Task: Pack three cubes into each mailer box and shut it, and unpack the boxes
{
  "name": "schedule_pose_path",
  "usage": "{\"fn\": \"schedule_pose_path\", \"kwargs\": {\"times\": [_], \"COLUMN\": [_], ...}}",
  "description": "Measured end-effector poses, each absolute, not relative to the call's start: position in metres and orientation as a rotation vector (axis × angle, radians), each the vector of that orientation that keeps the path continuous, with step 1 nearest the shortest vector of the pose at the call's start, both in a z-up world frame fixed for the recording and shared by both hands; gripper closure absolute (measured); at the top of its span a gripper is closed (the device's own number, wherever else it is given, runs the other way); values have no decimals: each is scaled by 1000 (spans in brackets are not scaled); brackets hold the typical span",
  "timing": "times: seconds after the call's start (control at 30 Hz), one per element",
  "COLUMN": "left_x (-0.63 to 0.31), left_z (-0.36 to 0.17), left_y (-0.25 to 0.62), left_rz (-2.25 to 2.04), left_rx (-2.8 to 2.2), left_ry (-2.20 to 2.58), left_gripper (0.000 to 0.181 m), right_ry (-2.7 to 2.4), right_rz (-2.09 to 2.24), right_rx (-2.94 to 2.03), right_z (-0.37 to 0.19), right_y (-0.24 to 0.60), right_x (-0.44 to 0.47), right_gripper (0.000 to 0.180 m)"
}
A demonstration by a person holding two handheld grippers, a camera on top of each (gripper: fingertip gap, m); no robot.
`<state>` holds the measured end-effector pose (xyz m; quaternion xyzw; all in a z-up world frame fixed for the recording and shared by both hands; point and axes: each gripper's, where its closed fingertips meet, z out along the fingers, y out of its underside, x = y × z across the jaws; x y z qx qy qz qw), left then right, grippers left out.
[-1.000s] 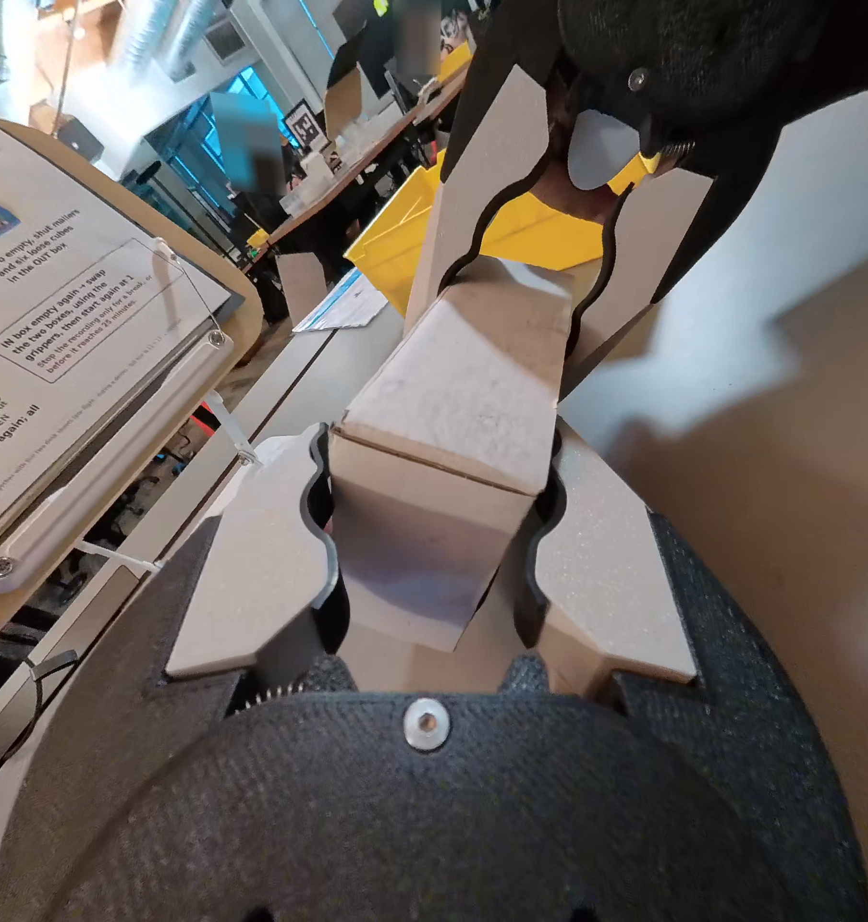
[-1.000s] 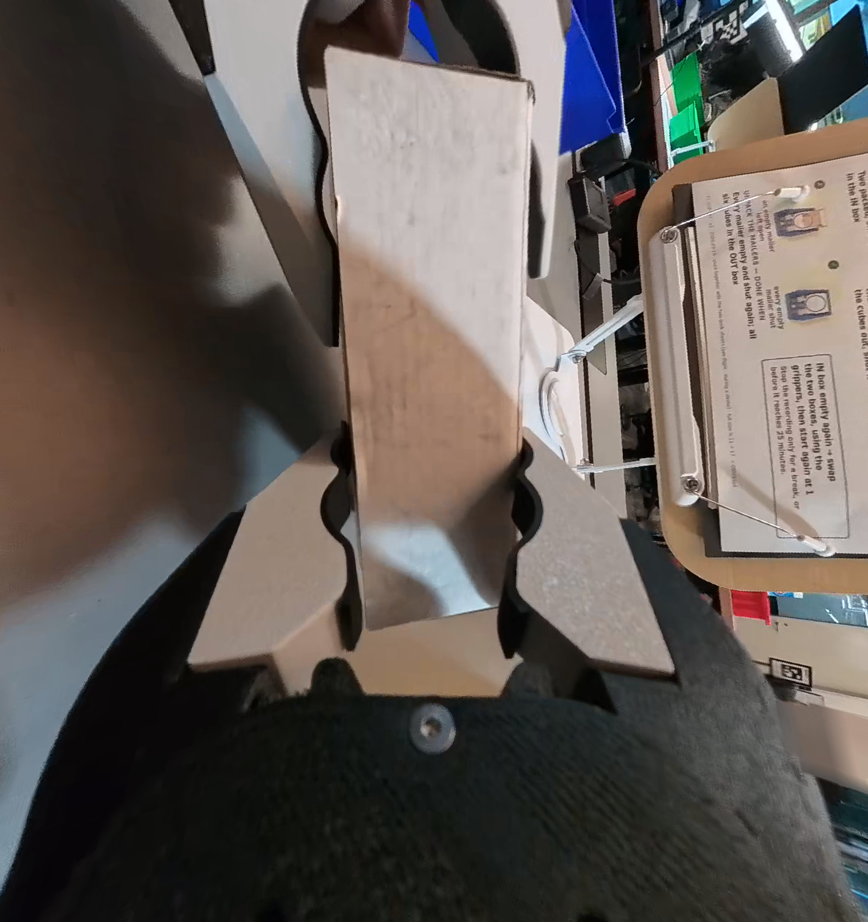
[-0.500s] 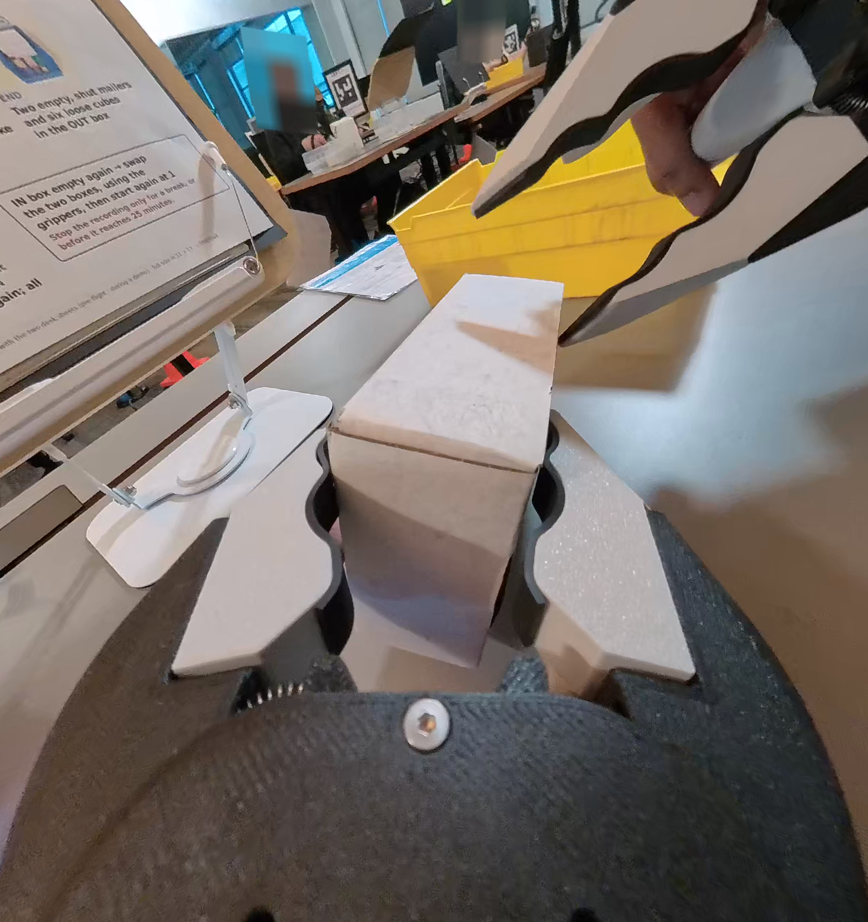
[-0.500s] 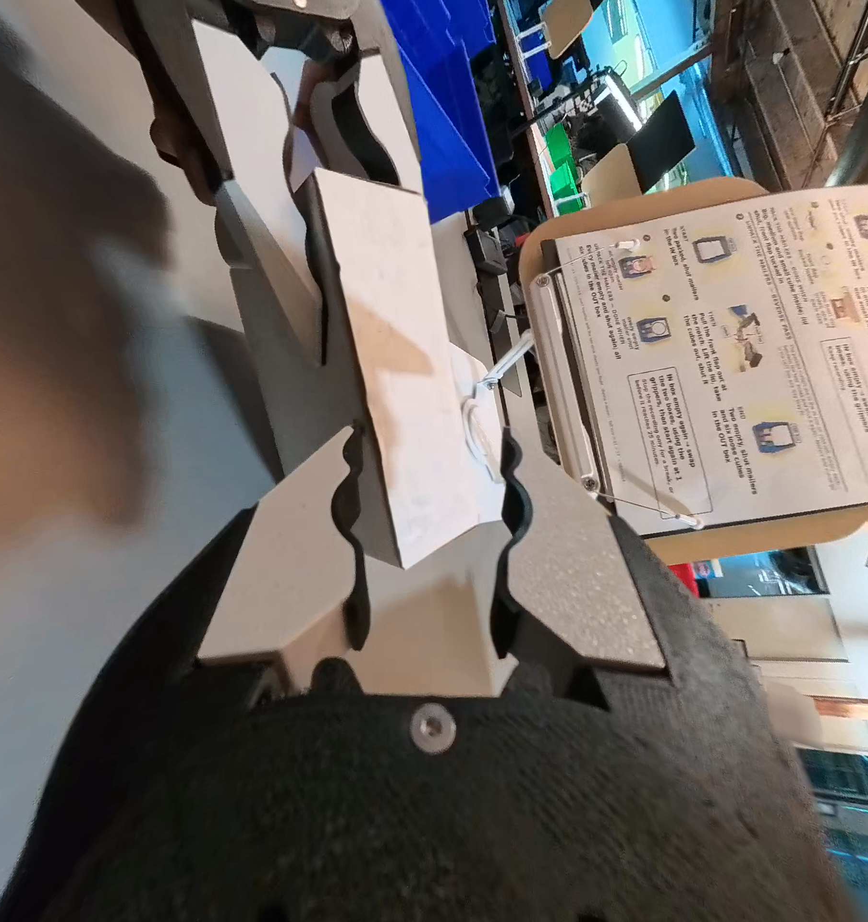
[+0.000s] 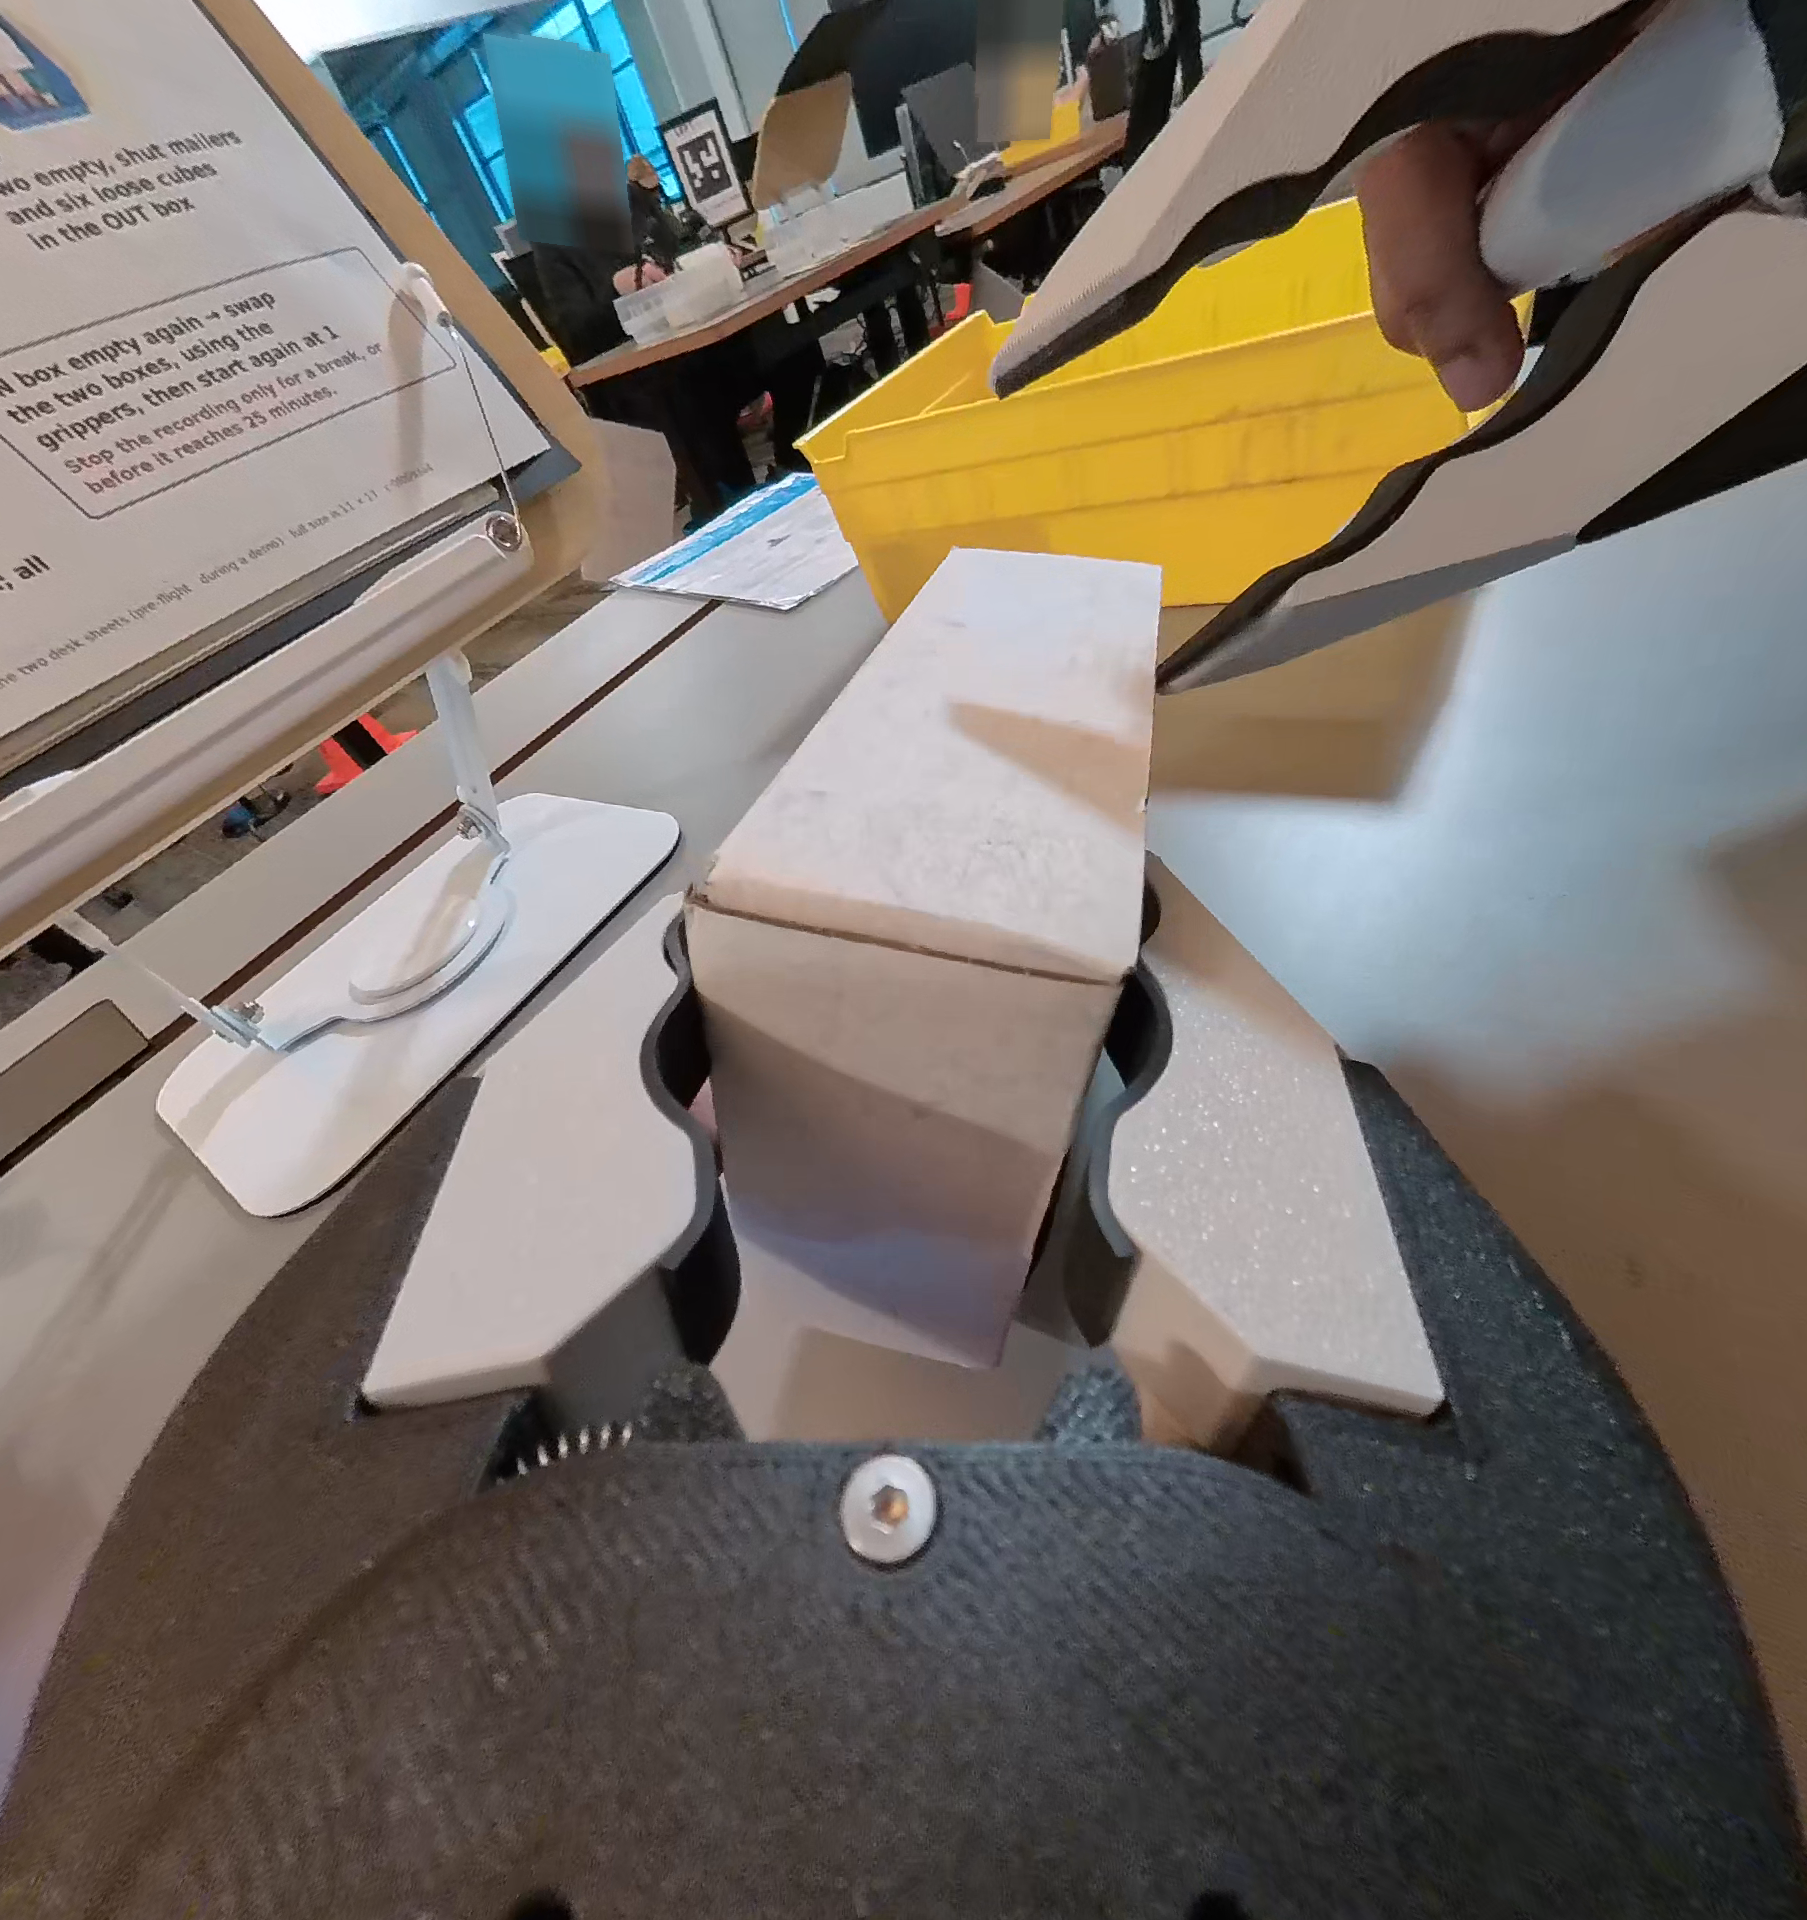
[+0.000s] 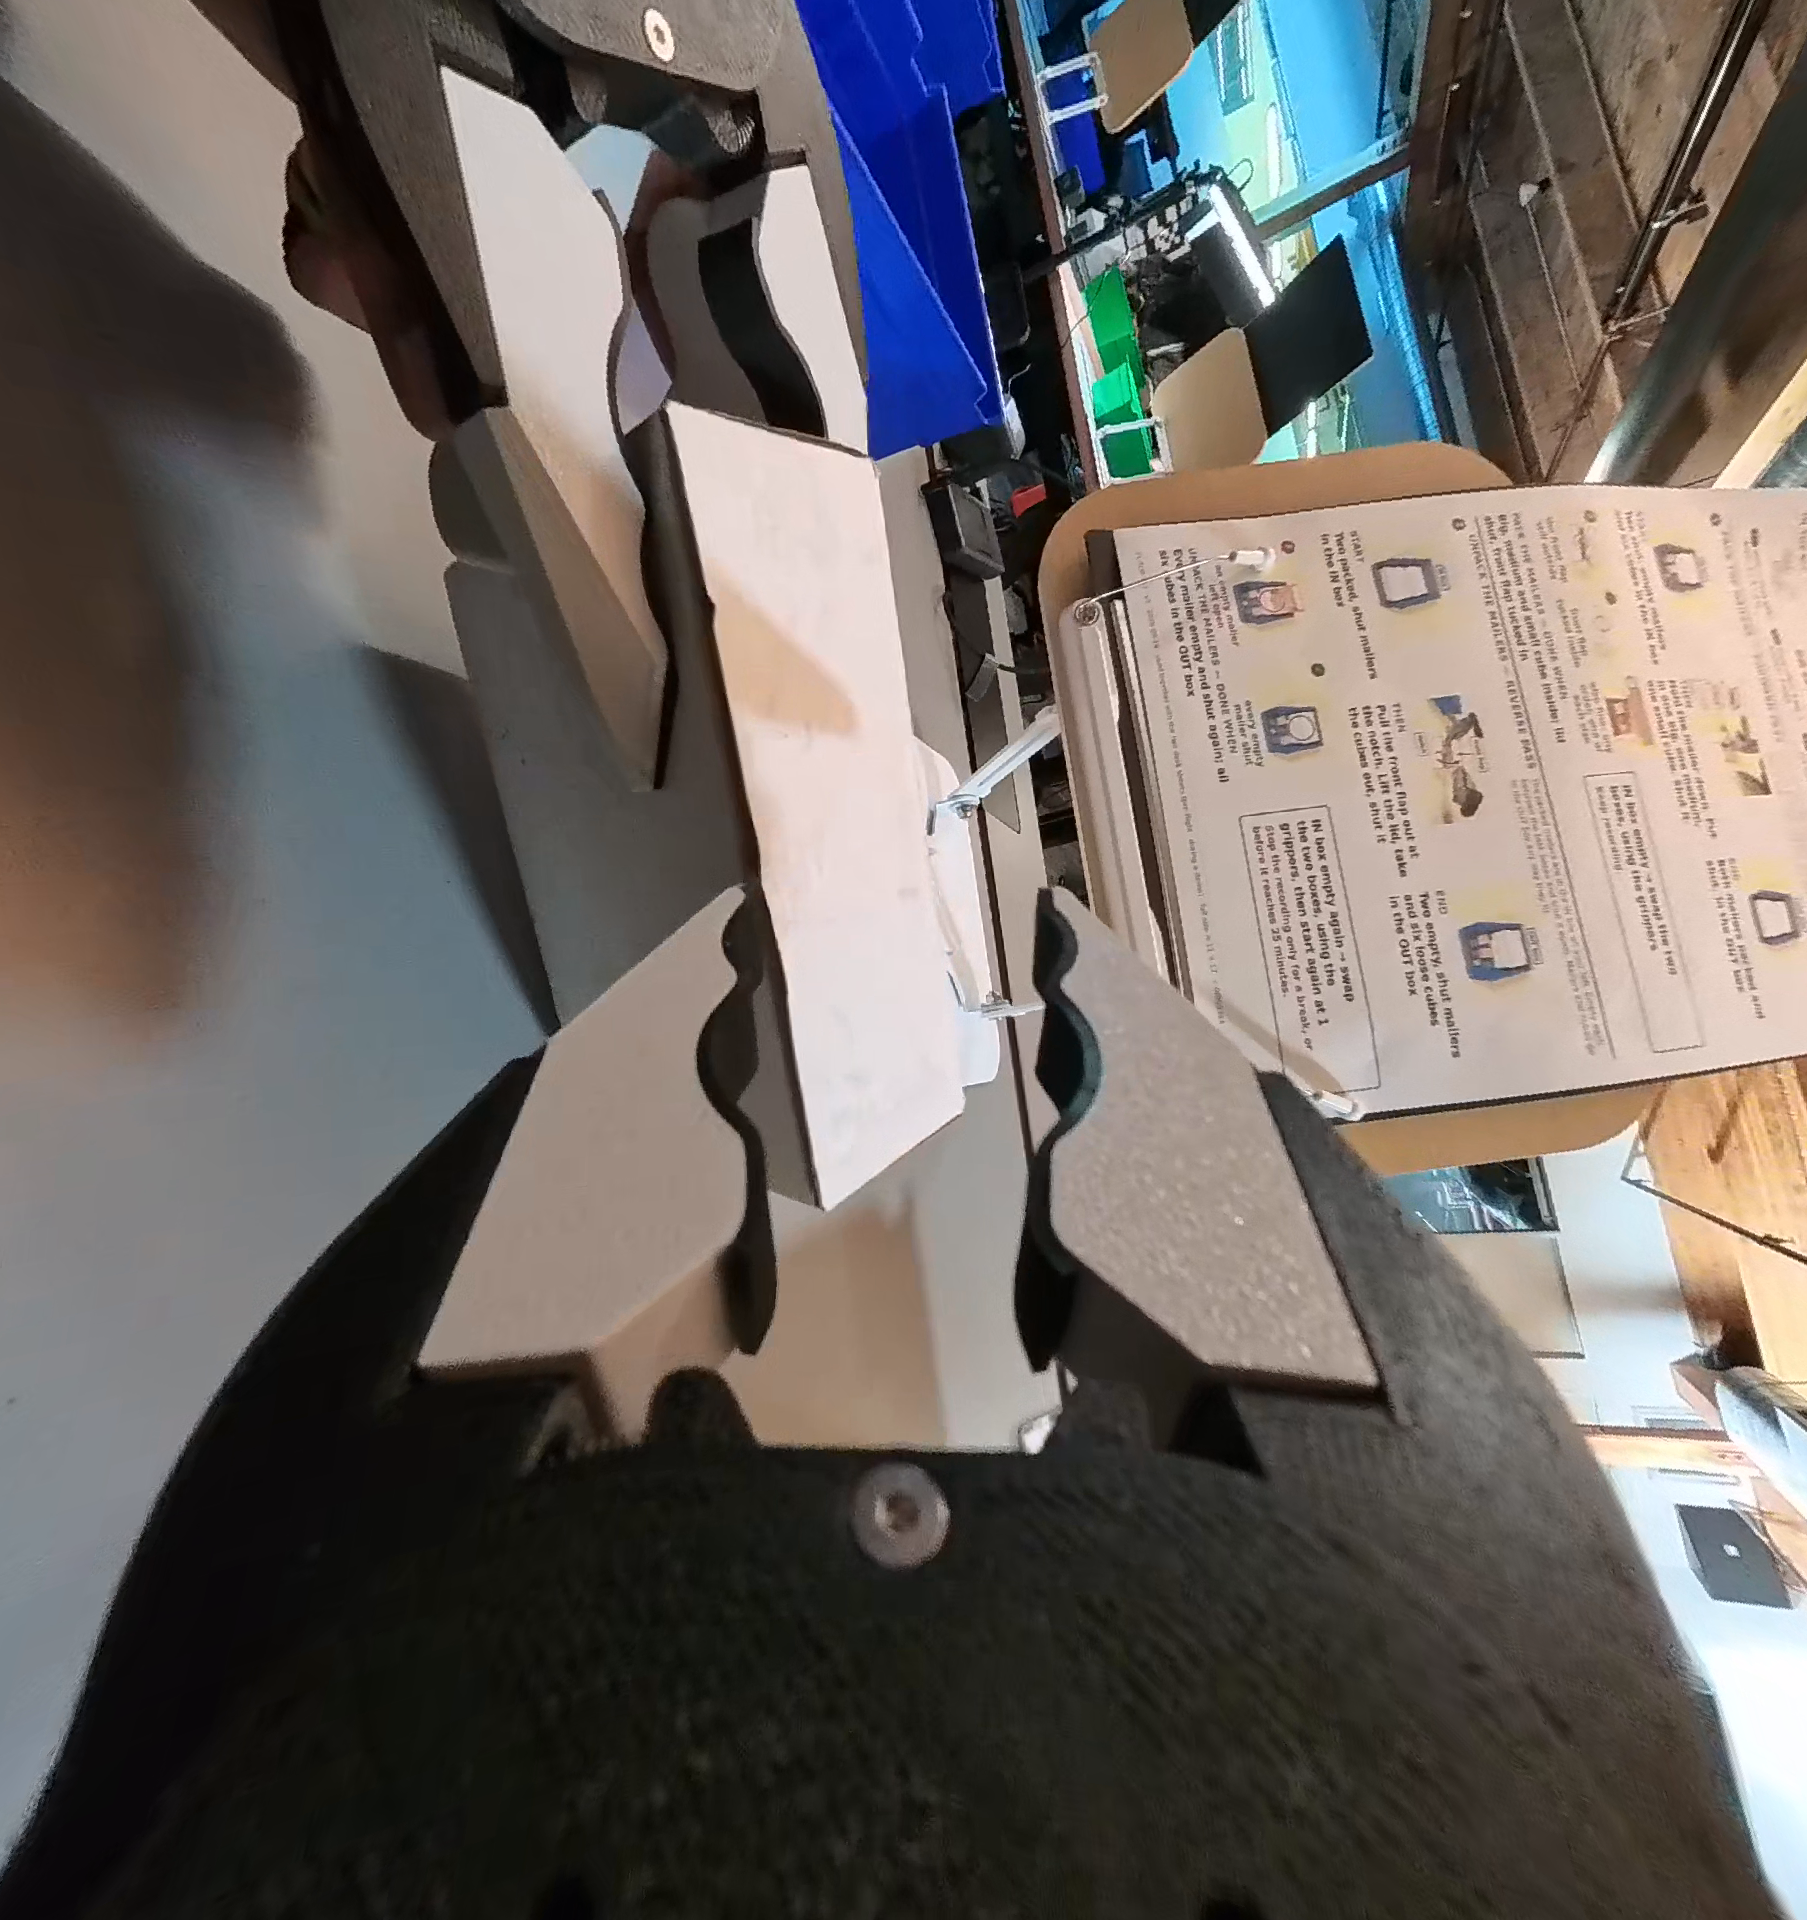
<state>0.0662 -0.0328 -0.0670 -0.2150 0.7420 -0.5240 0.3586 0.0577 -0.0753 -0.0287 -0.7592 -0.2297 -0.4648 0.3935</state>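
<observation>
The left gripper point(image 5: 909, 1049) is clamped on the near end of a shut mailer box point(image 5: 972, 790), its two pads pressed against the box's opposite side walls. The box is long and narrow, and its long axis runs straight out from the left gripper, away along the fingers toward the yellow bin point(image 5: 1138, 468) that stands behind it on the table point(image 5: 1501, 935). The right gripper point(image 6: 888, 1101) stands apart with its jaws wide, empty; in its own view the far end of the box lies between its fingers, close to the left pad and clear of the right one, with no grip on it. From the left wrist view the right gripper point(image 5: 1242, 436) hangs above and beyond the far end of the box, one fingertip just beside the box's far top corner; whether it touches there cannot be told. So the left gripper alone bears the box, and the right one is nearer the free end. The coming move likely turns on that line: the box points at the bin, which lies straight ahead. An instruction board point(image 5: 151, 343) stands to the left.
</observation>
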Motion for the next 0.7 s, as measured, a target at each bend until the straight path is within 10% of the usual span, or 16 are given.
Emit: {"fn": "schedule_pose_path", "kwargs": {"times": [0.7], "left_x": [62], "left_z": [-58], "left_y": [-37], "left_rz": [-1340], "left_rx": [-540], "left_ry": [1916], "left_gripper": [106], "right_ry": [-653], "right_rz": [-1420], "right_rx": [-1785], "right_z": [-25], "right_y": [-72], "right_x": [49], "right_gripper": [158]}}
